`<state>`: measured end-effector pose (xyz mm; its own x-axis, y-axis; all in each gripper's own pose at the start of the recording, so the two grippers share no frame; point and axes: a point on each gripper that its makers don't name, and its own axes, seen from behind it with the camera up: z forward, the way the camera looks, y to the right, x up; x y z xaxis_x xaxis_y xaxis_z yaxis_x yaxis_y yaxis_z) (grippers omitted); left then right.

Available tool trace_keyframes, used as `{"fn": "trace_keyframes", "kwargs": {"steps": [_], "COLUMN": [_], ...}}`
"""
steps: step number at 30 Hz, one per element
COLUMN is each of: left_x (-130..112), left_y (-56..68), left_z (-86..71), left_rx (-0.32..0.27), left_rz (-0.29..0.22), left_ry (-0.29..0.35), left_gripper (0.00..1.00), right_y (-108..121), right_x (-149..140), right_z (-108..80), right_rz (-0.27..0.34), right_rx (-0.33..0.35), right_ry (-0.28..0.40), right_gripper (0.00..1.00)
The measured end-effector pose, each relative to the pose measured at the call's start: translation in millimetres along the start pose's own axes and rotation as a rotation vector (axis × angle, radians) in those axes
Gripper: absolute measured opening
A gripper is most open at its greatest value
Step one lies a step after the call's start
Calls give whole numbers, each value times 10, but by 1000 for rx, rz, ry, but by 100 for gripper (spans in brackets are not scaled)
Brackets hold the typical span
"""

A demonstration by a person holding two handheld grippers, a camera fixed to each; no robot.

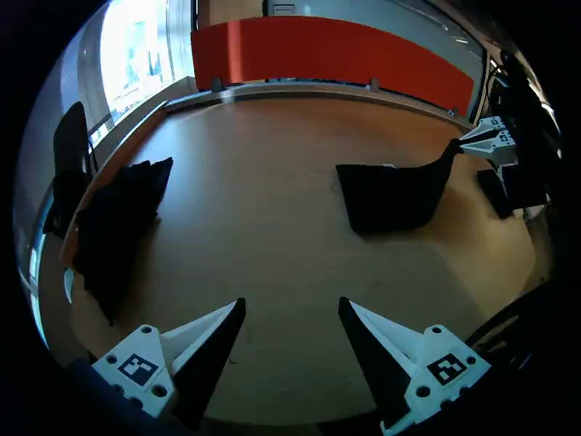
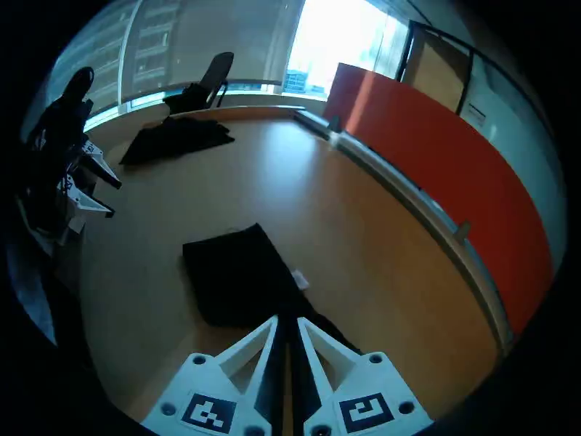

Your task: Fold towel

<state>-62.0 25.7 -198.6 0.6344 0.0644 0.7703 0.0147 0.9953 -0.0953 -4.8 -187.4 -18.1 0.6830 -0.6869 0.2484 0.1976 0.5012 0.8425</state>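
Observation:
A black towel [image 1: 392, 196] lies on the wooden table [image 1: 276, 218], far right of centre in the left gripper view. Its right corner is pulled up off the table to my right gripper [image 1: 460, 144], which is shut on it. In the right gripper view the towel [image 2: 236, 280] spreads out just ahead of the right gripper [image 2: 287, 321], its near edge pinched between the fingers; a small white tag [image 2: 299, 278] shows on the cloth. My left gripper [image 1: 290, 304] stands open over bare table, well short of the towel, and appears at the far left [image 2: 116, 200] of the right gripper view.
A pile of dark cloth [image 1: 116, 218] sits at the table's left edge, also seen at the far end [image 2: 178, 138]. A red partition [image 1: 327, 51] with a grey rail runs along the back of the table. A dark chair [image 2: 214, 76] stands by the windows.

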Motion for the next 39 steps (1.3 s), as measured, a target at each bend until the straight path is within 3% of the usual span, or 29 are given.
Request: {"fn": "trace_keyframes", "kwargs": {"steps": [12, 23, 29, 39], "left_x": [-74, -135, -167, -213], "left_y": [12, -89, -141, -158], "left_z": [-97, -201, -238, -243], "left_rx": [3, 36, 50, 55], "left_rz": [-32, -87, -108, -120], "left_ry": [5, 14, 18, 12], "left_gripper": [95, 95, 95, 95], "right_y": [-201, -642, -849, -915], "right_x": [236, 482, 475, 424], "right_z": [338, 791, 982, 1054], "right_rz": [-71, -142, -159, -148], "right_rx": [97, 215, 253, 270], "right_ry": [-12, -24, -45, -63], "right_gripper": [3, 3, 3, 3]}}
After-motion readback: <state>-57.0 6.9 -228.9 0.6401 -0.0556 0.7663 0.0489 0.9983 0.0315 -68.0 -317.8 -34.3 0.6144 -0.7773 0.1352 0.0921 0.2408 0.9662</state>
